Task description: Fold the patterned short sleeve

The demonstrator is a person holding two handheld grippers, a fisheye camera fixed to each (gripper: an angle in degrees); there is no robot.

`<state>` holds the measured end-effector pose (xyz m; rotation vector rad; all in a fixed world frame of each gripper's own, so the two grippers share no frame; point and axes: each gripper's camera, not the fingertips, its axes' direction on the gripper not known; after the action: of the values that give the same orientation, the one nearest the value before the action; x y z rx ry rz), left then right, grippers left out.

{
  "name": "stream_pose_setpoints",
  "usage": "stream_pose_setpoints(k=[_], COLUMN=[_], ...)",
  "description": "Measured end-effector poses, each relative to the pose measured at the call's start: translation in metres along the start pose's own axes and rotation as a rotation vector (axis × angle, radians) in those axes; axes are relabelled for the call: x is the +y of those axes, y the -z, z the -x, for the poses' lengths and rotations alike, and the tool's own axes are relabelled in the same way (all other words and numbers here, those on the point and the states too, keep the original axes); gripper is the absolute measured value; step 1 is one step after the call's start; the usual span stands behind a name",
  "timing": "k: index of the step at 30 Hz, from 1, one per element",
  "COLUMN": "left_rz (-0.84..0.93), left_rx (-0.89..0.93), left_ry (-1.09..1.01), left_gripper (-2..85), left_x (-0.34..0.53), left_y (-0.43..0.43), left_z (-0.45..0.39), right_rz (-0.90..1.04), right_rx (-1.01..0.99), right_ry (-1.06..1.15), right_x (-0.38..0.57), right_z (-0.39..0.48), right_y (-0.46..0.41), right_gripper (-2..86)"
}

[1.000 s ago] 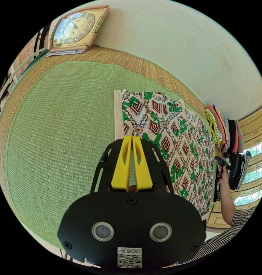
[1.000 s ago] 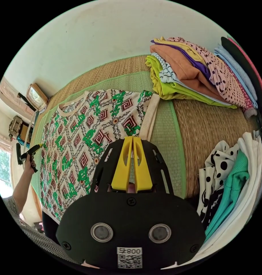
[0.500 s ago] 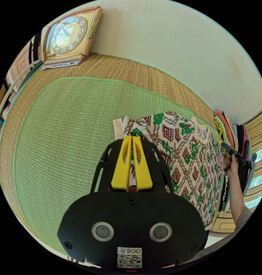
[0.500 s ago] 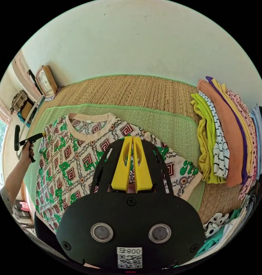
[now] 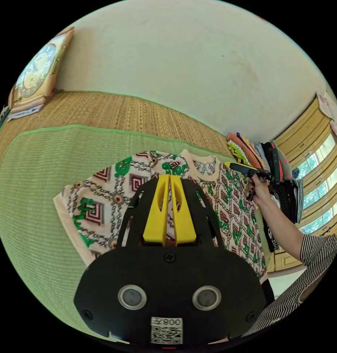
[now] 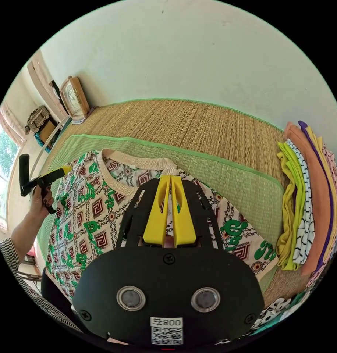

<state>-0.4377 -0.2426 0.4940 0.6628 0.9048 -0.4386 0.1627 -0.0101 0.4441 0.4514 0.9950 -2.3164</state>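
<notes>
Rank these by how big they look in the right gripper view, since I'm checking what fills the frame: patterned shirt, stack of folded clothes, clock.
1. Patterned shirt, spread on the green mat.
2. Stack of folded clothes, at the frame's edge, so fisheye distortion may skew its size.
3. Clock, small, but it stands farthest off.

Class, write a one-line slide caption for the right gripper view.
Closed yellow tongs above a patterned shirt spread flat on a green mat, folded clothes stacked beside it.
</notes>
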Motion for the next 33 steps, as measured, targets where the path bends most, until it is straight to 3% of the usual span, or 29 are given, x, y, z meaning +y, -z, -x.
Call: stream_pose_setpoints(k=[5,12,15,20,27,31,33], left_rz=[0.126,-0.011,0.077,0.029,0.052,0.131,0.134], left_rx=[-0.106,-0.016,-0.037,-0.056,0.024,-0.073,-0.039], left_ry=[-0.027,0.051,0.090,0.041,-0.020,-0.019,0.022], left_gripper=[0.0,0.1,0.1,0.1,0.2,0.2,0.2], left_x=[-0.032,-0.028,-0.030,-0.028,0.023,0.049,0.058], left_y=[-0.066,-0.084,-0.112,-0.128,-0.150,-0.175,-0.189], left_z=[-0.015,-0.007,-0.001,-0.019,-0.044,-0.053,-0.053], right_rz=[0.035,-0.077,-0.008,-0.062,-0.094,0.017,-0.006], right_rx=[-0.002,-0.057,-0.056,-0.098,-0.077,-0.038,-0.050], right_ry=[-0.060,-0.127,-0.143,-0.162,-0.163,-0.200,-0.223], right_x=[-0.007,0.020,0.024,0.037,0.130,0.177,0.187], right_z=[-0.014,-0.034,-0.042,-0.049,-0.055,-0.057,-0.059], right_y=[-0.022,-0.003,-0.013,0.003,0.058,0.049,0.050], right_gripper=[0.0,0.0,0.0,0.0,0.1,0.2,0.2])
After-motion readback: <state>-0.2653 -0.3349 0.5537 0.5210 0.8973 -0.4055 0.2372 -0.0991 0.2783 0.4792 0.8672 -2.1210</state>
